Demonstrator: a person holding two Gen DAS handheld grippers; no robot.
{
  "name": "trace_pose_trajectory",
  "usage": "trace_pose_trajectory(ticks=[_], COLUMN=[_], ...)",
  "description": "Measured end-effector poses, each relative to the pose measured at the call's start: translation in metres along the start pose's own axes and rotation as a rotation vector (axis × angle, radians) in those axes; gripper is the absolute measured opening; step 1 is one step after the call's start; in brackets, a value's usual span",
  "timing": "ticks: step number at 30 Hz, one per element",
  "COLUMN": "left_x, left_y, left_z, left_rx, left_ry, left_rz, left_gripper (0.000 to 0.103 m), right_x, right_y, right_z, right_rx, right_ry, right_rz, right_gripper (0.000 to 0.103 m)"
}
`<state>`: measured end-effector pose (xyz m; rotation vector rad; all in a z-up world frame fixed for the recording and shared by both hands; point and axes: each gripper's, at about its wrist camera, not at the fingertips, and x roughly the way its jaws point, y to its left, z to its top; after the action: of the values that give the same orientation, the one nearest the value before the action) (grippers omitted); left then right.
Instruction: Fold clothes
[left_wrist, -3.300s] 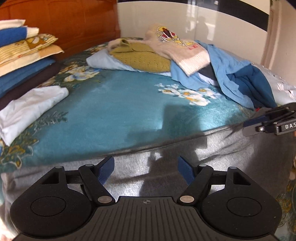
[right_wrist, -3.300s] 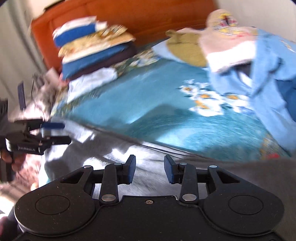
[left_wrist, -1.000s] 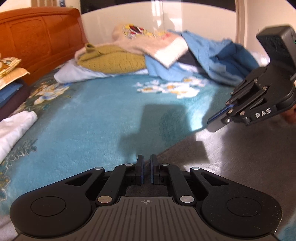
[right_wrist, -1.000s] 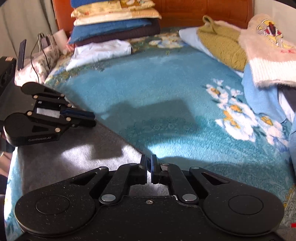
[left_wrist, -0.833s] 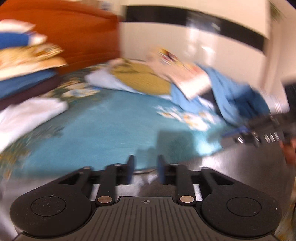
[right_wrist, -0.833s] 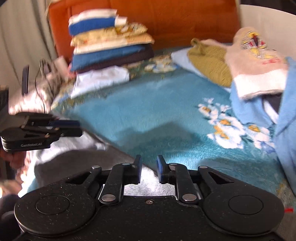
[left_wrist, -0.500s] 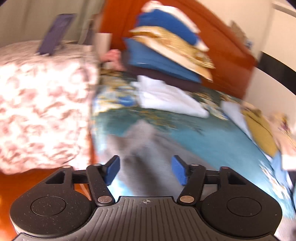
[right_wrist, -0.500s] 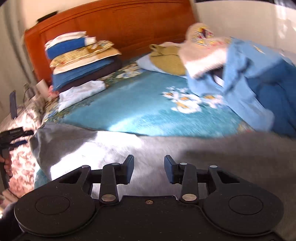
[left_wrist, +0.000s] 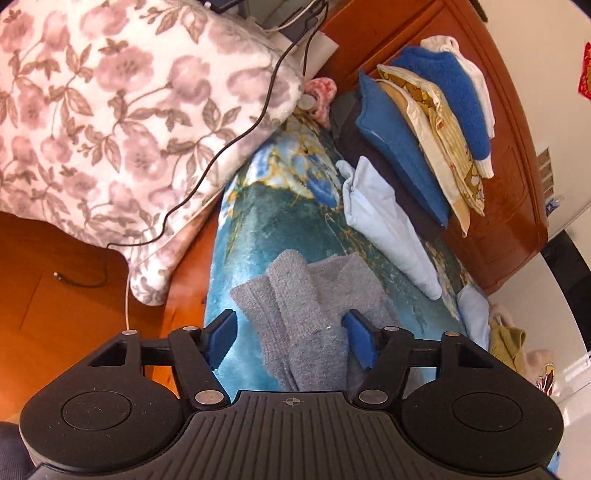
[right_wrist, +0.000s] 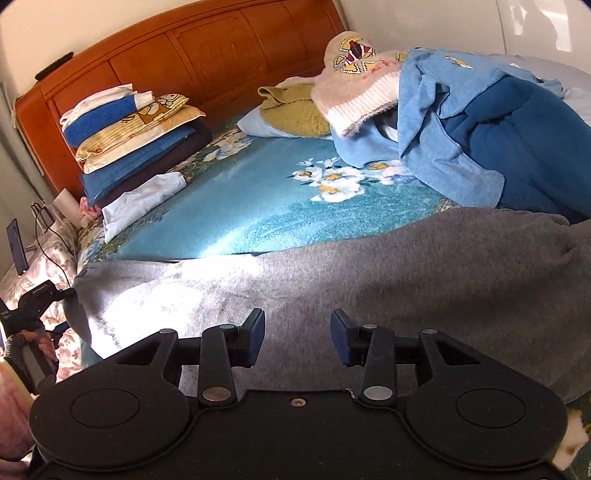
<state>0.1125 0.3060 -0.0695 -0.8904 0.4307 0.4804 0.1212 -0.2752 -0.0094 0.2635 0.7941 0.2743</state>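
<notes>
Grey garment (left_wrist: 303, 317) between closing left tongs (left_wrist: 291, 341) (untouched)

Left wrist view: rolled sideways, close over the bed's corner, aimed down along the grey garment (left_wrist: 306, 325) toward the headboard (left_wrist: 491, 155). Right wrist view: upright, low over the same garment (right_wrist: 369, 266), facing across the blanket (right_wrist: 258, 206). Shared by both: folded stack (right_wrist: 129, 136), headboard, grey garment.

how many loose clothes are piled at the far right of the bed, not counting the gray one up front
4 that show: olive knit at the pile's left end, fuzzy pink sweater draped over it, light blue top beside that, dark blue garment at the right. More may be buried underneath.
</notes>
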Motion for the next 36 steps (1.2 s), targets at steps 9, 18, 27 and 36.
trace_pose_trajectory(ticks=[9,18,27,36], left_x=[0.014,-0.011,-0.071,-0.135], left_y=[0.015,-0.027,-0.141,-0.212], left_z=[0.004,0.005,-0.038,-0.176], left_rx=[-0.187,0.047,0.634,1.051], left_ry=[0.011,-0.083,-0.214,0.001], left_rz=[-0.033,0.018,-0.173,-0.65], left_gripper=[0.028,0.012,0.011,0.012], right_x=[0.001,-0.012,-0.024,-0.043], right_y=[0.013,0.003,-0.018,-0.042], right_z=[-0.005,-0.013,-0.021,-0.032], right_rx=[-0.021,0.016,0.07,0.123], right_ry=[0.024,0.013,-0.017,-0.045], right_rz=[0.02,0.024,0.037,0.02], right_gripper=[0.041,0.041,0.041,0.041])
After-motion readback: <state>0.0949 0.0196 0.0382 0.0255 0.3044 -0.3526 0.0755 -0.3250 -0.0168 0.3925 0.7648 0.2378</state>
